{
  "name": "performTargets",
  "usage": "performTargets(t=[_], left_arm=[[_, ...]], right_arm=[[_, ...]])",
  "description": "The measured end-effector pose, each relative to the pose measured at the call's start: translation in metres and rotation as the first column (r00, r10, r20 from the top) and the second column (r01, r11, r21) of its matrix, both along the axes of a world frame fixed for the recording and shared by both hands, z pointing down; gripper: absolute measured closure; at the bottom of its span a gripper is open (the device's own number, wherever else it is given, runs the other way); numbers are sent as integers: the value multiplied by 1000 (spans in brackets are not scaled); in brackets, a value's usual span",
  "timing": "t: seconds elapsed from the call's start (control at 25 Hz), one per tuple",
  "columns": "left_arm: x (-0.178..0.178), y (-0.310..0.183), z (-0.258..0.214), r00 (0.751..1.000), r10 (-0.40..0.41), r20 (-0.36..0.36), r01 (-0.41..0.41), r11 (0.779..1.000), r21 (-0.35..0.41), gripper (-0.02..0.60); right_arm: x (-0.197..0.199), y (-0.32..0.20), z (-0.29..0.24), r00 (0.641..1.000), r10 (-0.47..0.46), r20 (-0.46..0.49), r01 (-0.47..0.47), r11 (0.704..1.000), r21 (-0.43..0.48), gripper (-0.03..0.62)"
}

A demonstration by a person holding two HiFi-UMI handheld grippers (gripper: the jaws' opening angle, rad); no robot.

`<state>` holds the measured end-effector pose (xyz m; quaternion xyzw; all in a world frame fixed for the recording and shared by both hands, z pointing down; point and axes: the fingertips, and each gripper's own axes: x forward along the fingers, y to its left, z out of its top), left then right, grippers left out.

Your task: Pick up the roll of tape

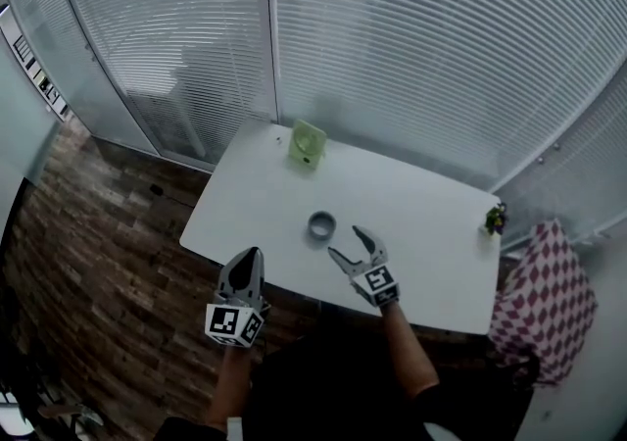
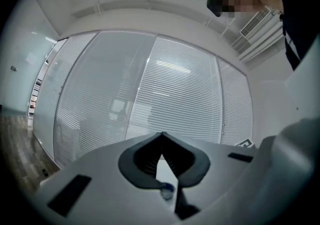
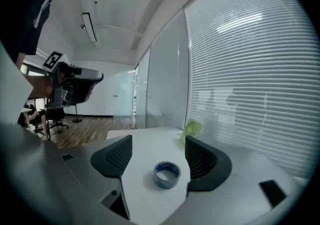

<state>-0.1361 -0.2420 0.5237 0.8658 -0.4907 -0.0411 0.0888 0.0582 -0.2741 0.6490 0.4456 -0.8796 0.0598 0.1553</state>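
Note:
A blue-grey roll of tape [image 1: 321,225] lies flat near the middle of the white table [image 1: 421,223]. My right gripper [image 1: 345,242] is open just right of and nearer than the roll, jaws pointing toward it. In the right gripper view the tape [image 3: 166,174] lies between the two spread jaws of the right gripper [image 3: 159,138], touching neither. My left gripper [image 1: 255,253] hovers at the table's near edge, left of the roll, and its jaws meet at the tips. In its own view the left gripper [image 2: 161,134] is tilted up toward the blinds, holding nothing.
A small green object [image 1: 307,145] stands at the table's far edge, also visible past the right jaw [image 3: 191,130]. A little potted plant [image 1: 496,220] sits at the right corner. A red-checked seat [image 1: 545,300] is beside the table. Blinds line the back wall.

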Motion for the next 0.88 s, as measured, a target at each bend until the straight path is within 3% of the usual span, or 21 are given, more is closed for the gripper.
performTargets(t=[0.28,0.44,0.6,0.88], left_arm=[[-2,0,2,1000,-13,-1,13,1000,-11,575],[-3,3,2,1000,-25,1,25,1000,-17,575],[-3,6,5,999,-43,8,43,999,-27,575],[-13,7,7,997,-75,12,75,996,-43,575]], right_arm=[[-8,-17,54,987,-96,-128,84,992,-95,289],[-15,-30,92,986,-117,-115,100,985,-143,289],[-12,-33,118,968,-163,-189,124,971,-203,289],[-21,-43,148,953,-219,-212,160,952,-262,289]])
